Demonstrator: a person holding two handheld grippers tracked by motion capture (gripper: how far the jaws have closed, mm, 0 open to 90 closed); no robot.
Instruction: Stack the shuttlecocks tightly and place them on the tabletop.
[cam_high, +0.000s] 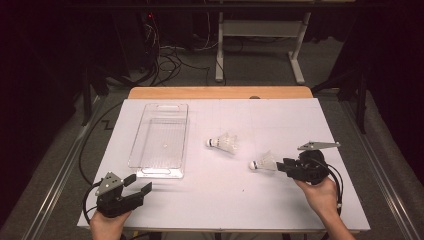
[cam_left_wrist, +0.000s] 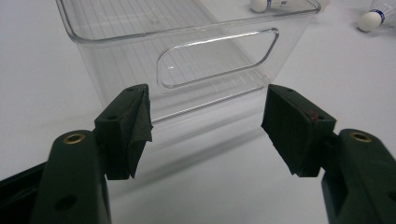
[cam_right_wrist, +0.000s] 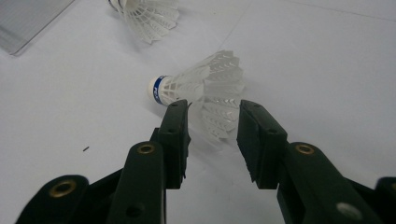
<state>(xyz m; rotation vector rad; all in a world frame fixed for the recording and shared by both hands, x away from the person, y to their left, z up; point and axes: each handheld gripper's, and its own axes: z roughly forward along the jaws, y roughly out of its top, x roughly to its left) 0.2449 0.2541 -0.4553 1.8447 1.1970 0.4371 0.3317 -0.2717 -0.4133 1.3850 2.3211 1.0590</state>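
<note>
Left gripper (cam_high: 141, 184) sits at the near left of the white table (cam_high: 225, 200), jaws spread wide, holding nothing, aimed at the end wall of the clear plastic bin (cam_left_wrist: 187, 60). Right gripper (cam_right_wrist: 212, 123) at near right has its jaws partly open around the skirt of a shuttlecock (cam_right_wrist: 205, 88); contact cannot be confirmed. Farther off, a second shuttlecock (cam_high: 223, 143) lies mid-table, right of the bin.

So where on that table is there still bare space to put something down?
Free: the white table's far right, and its near middle between the left claw and right claw. Crowded: around the clear plastic bin and two white shuttlecocks.
</note>
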